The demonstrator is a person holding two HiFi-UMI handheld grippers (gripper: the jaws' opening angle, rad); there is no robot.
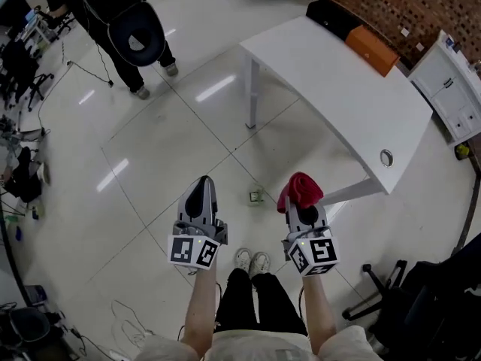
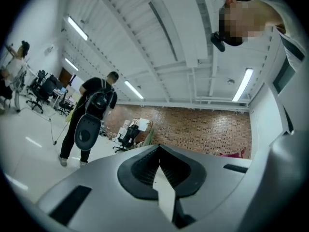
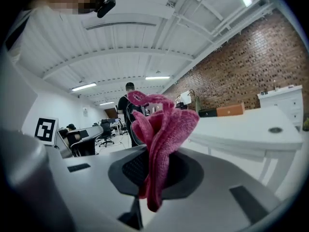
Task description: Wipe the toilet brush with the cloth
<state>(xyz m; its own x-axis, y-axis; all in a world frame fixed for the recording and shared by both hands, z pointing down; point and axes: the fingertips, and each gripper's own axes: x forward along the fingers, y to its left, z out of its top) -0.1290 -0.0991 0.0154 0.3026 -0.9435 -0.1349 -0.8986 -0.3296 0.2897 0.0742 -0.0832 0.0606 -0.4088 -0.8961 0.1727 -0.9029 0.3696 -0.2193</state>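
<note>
My right gripper is shut on a bunched red cloth, which sticks out past its tips. In the right gripper view the pink-red cloth stands up in folds from between the closed jaws of the right gripper. My left gripper is held beside it at the same height, jaws together, holding nothing. The left gripper view shows the black pads of the left gripper closed on each other, pointing across the room. No toilet brush shows in any view.
A white table stands ahead to the right, with an orange box and a black bag on its far end. A person stands far left. A small object lies on the floor. Black chairs sit at right.
</note>
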